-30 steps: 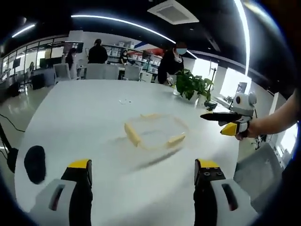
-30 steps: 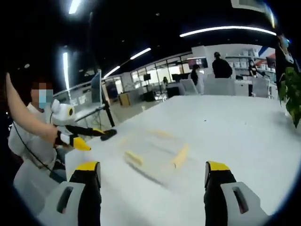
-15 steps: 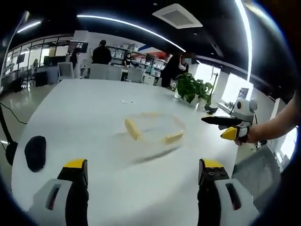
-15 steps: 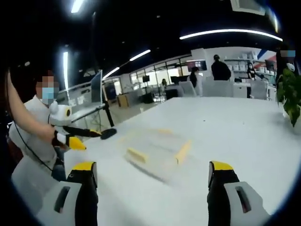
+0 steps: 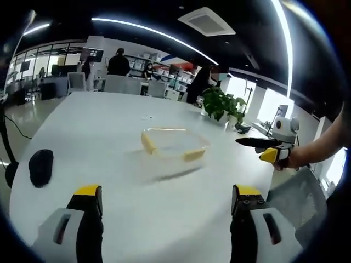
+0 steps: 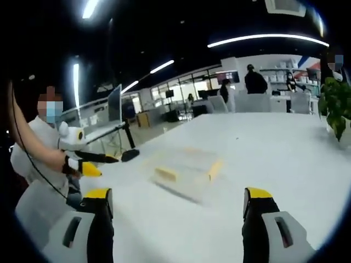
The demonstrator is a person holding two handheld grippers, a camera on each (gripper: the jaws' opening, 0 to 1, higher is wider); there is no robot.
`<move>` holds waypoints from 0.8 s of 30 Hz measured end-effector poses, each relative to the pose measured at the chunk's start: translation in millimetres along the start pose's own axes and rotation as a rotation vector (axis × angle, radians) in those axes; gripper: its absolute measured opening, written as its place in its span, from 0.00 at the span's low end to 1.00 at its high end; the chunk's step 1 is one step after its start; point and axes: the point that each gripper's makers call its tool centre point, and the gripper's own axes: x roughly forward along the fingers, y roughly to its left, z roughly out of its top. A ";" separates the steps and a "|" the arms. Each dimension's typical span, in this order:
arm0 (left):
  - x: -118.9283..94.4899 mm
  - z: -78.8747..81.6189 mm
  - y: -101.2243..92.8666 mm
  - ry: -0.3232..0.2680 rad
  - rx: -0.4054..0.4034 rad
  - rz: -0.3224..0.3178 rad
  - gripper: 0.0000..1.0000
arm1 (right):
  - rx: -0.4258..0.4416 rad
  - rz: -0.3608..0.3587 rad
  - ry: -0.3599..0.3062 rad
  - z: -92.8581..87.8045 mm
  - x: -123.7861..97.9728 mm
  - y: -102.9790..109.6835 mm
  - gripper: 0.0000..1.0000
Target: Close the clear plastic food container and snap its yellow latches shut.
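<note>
Left gripper view: since a second ago the container (image 5: 173, 147) sits higher and more side-on in frame; that reads as the camera dropping, not the box moving. It rests mid-counter (image 5: 98, 126), well ahead of the left tongs (image 5: 164, 205), which gape wide and empty. Right gripper view: the container (image 6: 184, 167) looks light, stiff, slippery; press the yellow latches (image 6: 215, 169). The right tongs (image 6: 178, 205) are spread and empty.
</note>
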 end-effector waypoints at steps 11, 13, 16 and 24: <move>-8.4 -2.7 -5.7 -0.050 -0.023 0.033 0.99 | 0.019 0.001 -0.046 3.7 -8.9 9.6 0.99; -10.0 -2.1 -7.3 -0.059 -0.028 0.032 0.99 | 0.023 -0.003 -0.059 7.0 -10.6 11.2 0.99; -13.0 0.9 -10.2 -0.087 -0.033 0.031 0.98 | 0.024 -0.004 -0.070 8.8 -11.4 11.9 0.99; -22.7 5.1 -9.0 -0.136 -0.030 0.055 0.97 | 0.031 -0.010 -0.105 17.7 -18.4 16.3 0.99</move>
